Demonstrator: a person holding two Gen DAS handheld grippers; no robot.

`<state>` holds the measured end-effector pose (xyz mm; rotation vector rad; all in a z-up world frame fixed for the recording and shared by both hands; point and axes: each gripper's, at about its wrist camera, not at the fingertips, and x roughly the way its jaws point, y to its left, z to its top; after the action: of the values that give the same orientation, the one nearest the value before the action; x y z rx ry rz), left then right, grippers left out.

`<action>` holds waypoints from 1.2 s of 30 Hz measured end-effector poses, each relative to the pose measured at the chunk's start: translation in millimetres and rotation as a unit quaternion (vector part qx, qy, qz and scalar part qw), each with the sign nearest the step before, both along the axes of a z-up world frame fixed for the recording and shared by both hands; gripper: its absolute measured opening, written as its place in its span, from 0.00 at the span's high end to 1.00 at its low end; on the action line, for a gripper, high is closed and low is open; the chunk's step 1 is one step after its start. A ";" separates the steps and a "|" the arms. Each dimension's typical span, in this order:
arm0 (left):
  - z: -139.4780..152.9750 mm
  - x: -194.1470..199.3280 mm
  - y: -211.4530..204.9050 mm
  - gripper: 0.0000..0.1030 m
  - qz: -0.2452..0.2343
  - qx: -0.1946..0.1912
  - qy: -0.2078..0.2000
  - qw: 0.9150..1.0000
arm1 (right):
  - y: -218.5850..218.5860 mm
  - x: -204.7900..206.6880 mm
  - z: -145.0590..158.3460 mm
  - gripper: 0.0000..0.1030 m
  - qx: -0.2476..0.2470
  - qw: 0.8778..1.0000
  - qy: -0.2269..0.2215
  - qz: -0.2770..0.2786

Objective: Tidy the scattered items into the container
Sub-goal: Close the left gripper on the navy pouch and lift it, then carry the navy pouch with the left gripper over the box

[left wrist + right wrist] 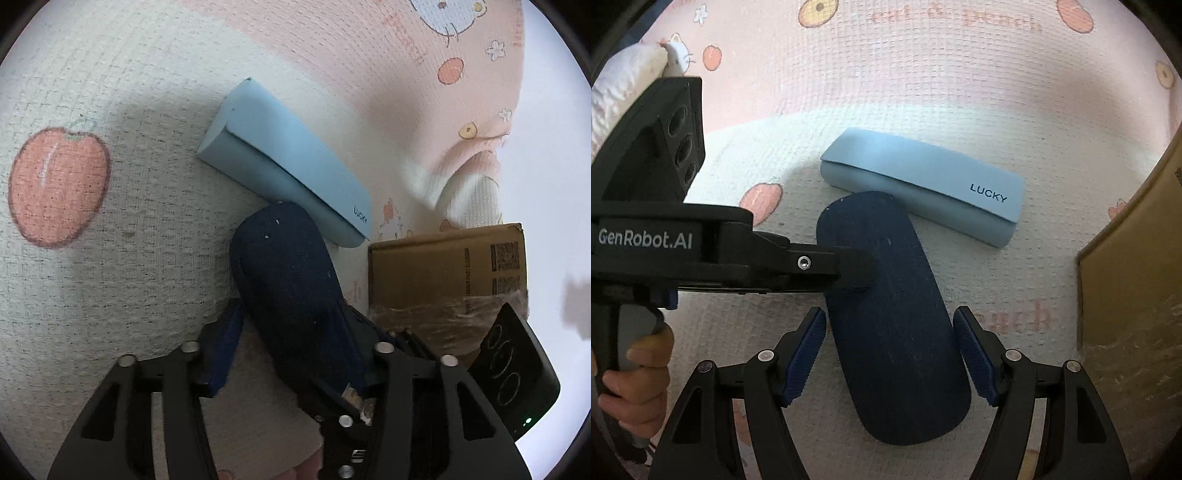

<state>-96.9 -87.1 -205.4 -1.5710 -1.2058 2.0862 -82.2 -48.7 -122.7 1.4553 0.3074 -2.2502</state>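
My left hand-held gripper [857, 267] clamps the navy case [894, 317] by its side while my right hand-held gripper [890, 360] straddles it, spread wide, ready to carry it to the cardboard box [1137, 295] at the blanket's [923, 74] right edge.

Dark blue case [890, 317] flanked by open mat [1015, 280] both sides. Light blue case [923, 184] touches its far end. Cardboard box [1137, 295] walls right.

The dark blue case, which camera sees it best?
The right wrist view: the dark blue case lies whole between the open right gripper. The left wrist view shows only its end; the left gripper blocks the rest.
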 end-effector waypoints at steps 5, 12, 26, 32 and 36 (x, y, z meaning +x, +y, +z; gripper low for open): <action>2.5 0.0 -1.6 0.55 0.004 0.002 0.003 1.000 | 0.2 -0.2 -1.0 0.37 0.001 1.000 0.001 0.007; 30.6 1.3 -8.1 0.60 0.017 0.000 0.038 0.999 | 8.4 0.5 18.6 0.38 -0.052 0.999 0.007 -0.013; 164.4 -27.3 13.6 0.61 -0.003 -0.012 0.213 0.977 | 25.5 5.8 135.4 0.39 -0.075 0.985 0.149 -0.054; 218.1 -36.0 46.7 0.61 -0.039 -0.037 0.285 0.957 | 51.8 -10.9 185.4 0.40 -0.086 0.975 0.181 -0.095; 236.0 -41.1 63.5 0.62 -0.052 -0.036 0.308 0.949 | 57.1 -8.1 219.6 0.42 -0.074 0.973 0.194 -0.104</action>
<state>-138.0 -23.7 30.6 -0.8577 -0.8070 2.3084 -90.4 8.4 96.9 1.0060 0.1051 -2.6602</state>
